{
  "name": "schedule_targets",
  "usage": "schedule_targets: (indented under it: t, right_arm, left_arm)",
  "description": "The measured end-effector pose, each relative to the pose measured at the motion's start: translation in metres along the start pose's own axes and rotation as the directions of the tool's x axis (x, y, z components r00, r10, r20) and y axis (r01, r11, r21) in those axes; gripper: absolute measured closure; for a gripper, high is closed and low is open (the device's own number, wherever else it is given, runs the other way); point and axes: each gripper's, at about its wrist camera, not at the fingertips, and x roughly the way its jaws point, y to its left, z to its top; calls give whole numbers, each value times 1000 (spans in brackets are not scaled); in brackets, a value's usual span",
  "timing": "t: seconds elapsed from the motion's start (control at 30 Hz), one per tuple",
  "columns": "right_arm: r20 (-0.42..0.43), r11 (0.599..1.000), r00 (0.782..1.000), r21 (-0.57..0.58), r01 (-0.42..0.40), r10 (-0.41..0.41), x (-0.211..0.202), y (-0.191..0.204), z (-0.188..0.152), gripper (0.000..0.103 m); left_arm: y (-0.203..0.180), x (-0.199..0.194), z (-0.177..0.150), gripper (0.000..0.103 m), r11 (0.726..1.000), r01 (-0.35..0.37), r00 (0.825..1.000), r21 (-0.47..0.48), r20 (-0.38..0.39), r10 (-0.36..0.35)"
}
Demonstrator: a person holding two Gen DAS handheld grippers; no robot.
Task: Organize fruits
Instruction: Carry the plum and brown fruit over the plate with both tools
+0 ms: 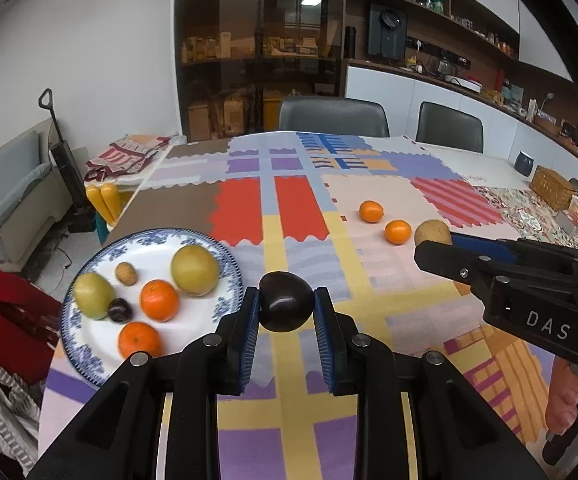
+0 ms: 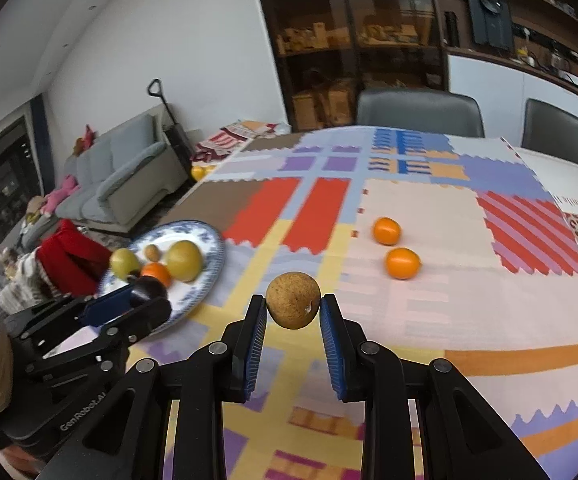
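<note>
Both grippers carry fruit toward the blue-rimmed plate (image 1: 225, 256) at the counter's left edge. The left gripper (image 1: 286, 312) has its jaws clamped on a dark plum (image 1: 286, 307); the right gripper (image 2: 294, 312) pinches a brown round fruit (image 2: 293, 300) — each held at the widest part, above the cloth. Two oranges (image 2: 387, 231) wait far right. Only the left view shows the plate's whole load — the right view's is part hidden.

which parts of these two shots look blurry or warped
Left wrist view: the dark fruit in the left gripper is sharp, the plate fruits slightly soft, and fisheye bends the shelves. Right wrist view: the plate and its fruits smear with motion blur, while the brown fruit in the right gripper stays crisp.
</note>
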Motion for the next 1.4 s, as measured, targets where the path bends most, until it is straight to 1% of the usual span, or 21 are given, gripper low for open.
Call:
schedule_targets:
  t: [0.3, 0.53, 0.7, 0.9, 1.07, 1.27, 1.4]
  right_arm:
    - [28, 995, 997, -78, -66, 68, -11, 42, 2, 74]
    - [25, 986, 992, -116, -117, 121, -11, 71, 3, 74]
    - [8, 980, 988, -128, -152, 154, -1, 87, 5, 74]
    - [-29, 974, 984, -138, -177, 175, 19, 105, 6, 74]
    - [-54, 970, 983, -163, -180, 173, 35, 118, 8, 74]
    - [-104, 965, 980, -183, -186, 169, 61, 130, 8, 74]
    - [-129, 965, 979, -192, -179, 156, 75, 135, 7, 74]
  left_arm:
    - [25, -33, -13, 76, 998, -50, 998, -38, 28, 51]
    - [45, -53, -17, 76, 995, -88, 994, -55, 55, 92]
    - [62, -60, -21, 76, 991, -119, 991, -65, 61, 123]
    - [85, -56, -26, 76, 983, -164, 985, -83, 45, 168]
    - [104, -48, -29, 76, 978, -188, 981, -93, 26, 191]
    - [124, -30, -34, 76, 977, -186, 982, -109, -3, 187]
    - [133, -15, -35, 76, 981, -162, 987, -108, -24, 161]
